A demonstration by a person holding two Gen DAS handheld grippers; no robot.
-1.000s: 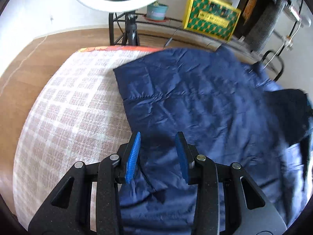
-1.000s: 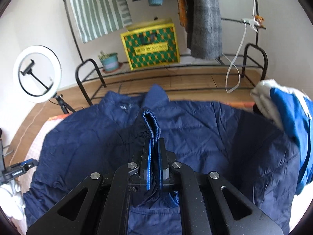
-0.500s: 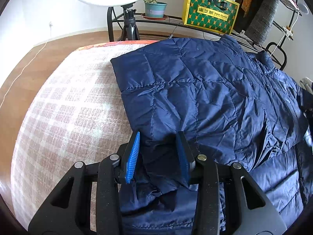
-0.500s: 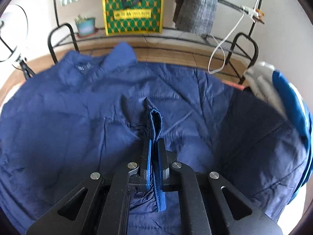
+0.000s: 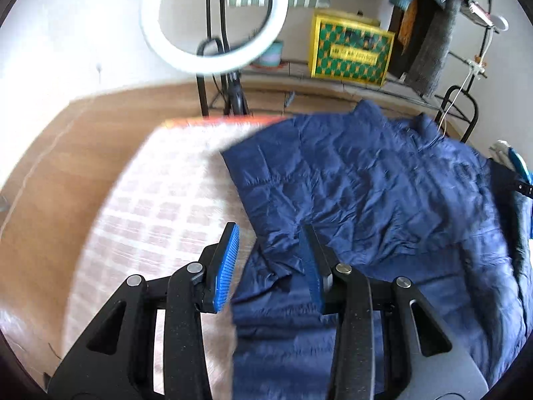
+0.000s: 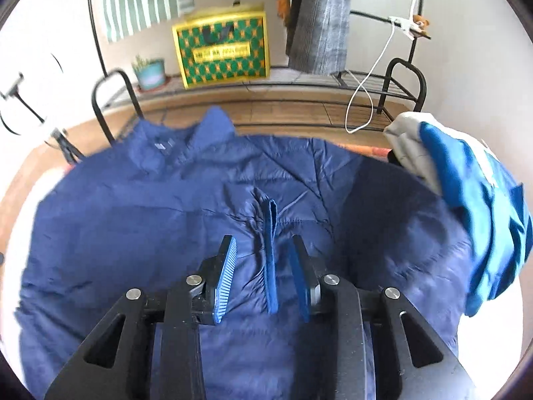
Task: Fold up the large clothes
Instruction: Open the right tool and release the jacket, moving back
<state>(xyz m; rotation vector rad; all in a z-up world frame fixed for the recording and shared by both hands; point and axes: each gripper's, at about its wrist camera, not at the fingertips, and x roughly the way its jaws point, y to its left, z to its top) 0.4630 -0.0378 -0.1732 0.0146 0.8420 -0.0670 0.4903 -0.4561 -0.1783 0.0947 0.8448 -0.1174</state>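
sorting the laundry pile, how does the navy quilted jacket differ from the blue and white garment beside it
The navy quilted jacket is spread out across the mattress; the blue and white garment sits bunched in a heap at its right edge. The jacket is one dark navy; the garment is brighter blue with pale grey-white parts. The jacket takes up far more of the view. The jacket has stitched quilting; the garment looks smooth. Neither is gripped.

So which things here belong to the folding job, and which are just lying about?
Part of the job:
- navy quilted jacket
- its cuff, between the opening fingers of the right gripper
- left gripper

Lying about:
- ring light
- yellow-green box
- potted plant
- blue-grey garment
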